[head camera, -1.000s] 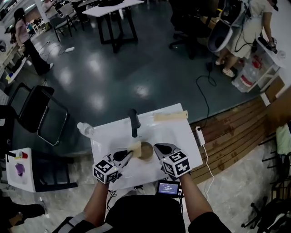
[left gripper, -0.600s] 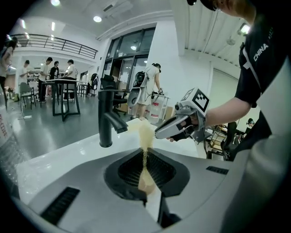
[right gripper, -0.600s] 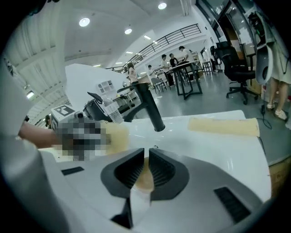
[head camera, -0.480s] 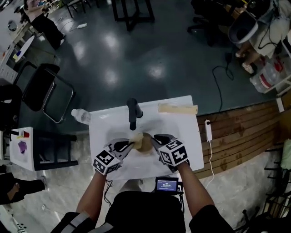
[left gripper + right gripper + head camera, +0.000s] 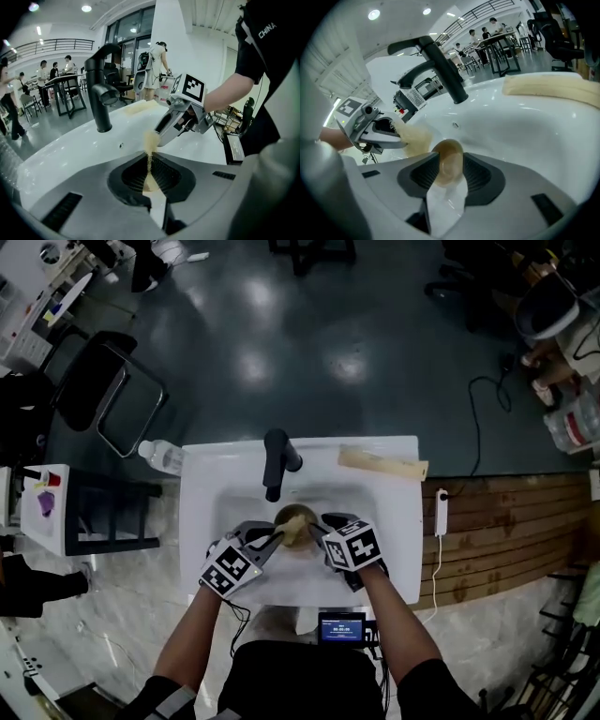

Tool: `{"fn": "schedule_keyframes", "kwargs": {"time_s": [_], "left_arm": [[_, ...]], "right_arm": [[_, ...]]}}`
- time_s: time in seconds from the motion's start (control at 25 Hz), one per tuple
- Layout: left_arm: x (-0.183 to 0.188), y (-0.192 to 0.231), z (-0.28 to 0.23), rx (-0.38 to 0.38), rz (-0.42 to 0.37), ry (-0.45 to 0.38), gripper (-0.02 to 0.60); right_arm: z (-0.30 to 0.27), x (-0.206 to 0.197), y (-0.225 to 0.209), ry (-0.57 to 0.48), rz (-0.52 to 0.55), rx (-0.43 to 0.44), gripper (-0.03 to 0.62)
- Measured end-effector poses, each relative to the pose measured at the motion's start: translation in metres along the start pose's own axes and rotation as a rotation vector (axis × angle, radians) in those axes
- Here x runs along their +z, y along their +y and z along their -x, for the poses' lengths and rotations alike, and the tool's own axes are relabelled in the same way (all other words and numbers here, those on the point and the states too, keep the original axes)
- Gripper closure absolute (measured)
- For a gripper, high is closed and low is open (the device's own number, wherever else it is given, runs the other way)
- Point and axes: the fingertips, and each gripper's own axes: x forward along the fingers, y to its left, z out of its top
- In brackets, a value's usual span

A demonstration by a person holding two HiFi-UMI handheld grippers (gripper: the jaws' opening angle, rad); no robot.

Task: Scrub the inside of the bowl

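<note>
A small brown bowl is low in the white sink, just in front of the black faucet. In the right gripper view the bowl shows edge-on between the jaws of my right gripper. Those jaws have just been opening and stand wide beside it. My left gripper is shut on a thin yellow sponge, whose end sticks out toward the right gripper. From the head view the sponge lies over the bowl's far rim, with the left gripper and right gripper on either side.
A beige folded cloth lies on the sink's back right corner. A clear plastic bottle lies off the sink's left edge. A small screen sits at my waist. Chairs, tables and people stand farther off on the dark floor.
Both grippers have dropped lower into the basin and closer to the faucet, taking the sponge and bowl with them. The head view has tilted further down over the sink.
</note>
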Motion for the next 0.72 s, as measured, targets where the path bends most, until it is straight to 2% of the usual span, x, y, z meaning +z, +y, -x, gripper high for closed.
{"fn": "schedule_keyframes", "kwargs": {"time_s": [0.04, 0.48, 0.6, 0.72], "left_arm": [[-0.005, 0.0, -0.004, -0.001, -0.009, 0.019, 0.565], [-0.04, -0.004, -0.047, -0.071, -0.112, 0.192, 0.565], [-0.046, -0.007, -0.053, -0.083, -0.134, 0.223, 0.565], [-0.048, -0.012, -0.058, -0.104, -0.178, 0.254, 0.565]], "right_arm": [[-0.005, -0.003, -0.003, 0.015, -0.007, -0.002, 0.454], [-0.046, -0.033, -0.022, 0.139, -0.064, -0.047, 0.459], [-0.048, -0.034, -0.027, 0.133, -0.074, -0.063, 0.536], [-0.05, -0.031, -0.029, 0.114, -0.111, -0.058, 0.569]]}}
